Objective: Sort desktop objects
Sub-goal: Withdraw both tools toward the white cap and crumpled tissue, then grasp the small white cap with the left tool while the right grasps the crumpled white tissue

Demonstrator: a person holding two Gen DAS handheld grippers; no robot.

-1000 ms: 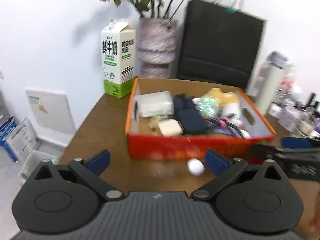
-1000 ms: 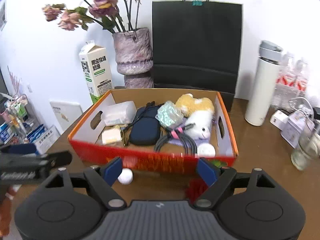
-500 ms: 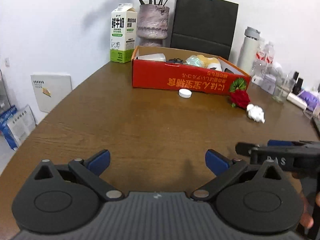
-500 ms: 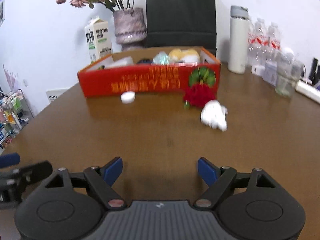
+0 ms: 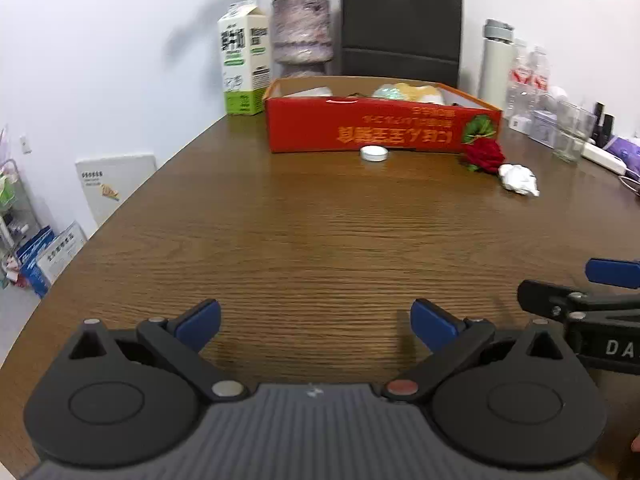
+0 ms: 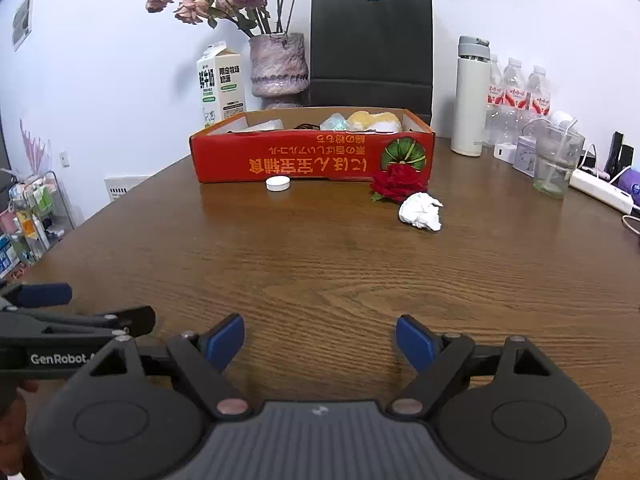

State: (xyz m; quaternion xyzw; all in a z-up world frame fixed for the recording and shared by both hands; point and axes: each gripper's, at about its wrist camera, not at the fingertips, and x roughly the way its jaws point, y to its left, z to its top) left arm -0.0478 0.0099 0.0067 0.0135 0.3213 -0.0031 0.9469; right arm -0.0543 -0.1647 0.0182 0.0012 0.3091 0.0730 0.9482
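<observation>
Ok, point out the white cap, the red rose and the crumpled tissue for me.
white cap [image 6: 278,183], right wrist view, centre of its top.
red rose [image 6: 400,182], right wrist view, middle of the bloom.
crumpled tissue [image 6: 421,211], right wrist view, centre of the wad.

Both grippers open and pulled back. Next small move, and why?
Probably send the right gripper forward toward the crumpled tissue. It lies loose on the table outside the red box, beside the rose, on the right side; the jaws are open and hold nothing.
</observation>
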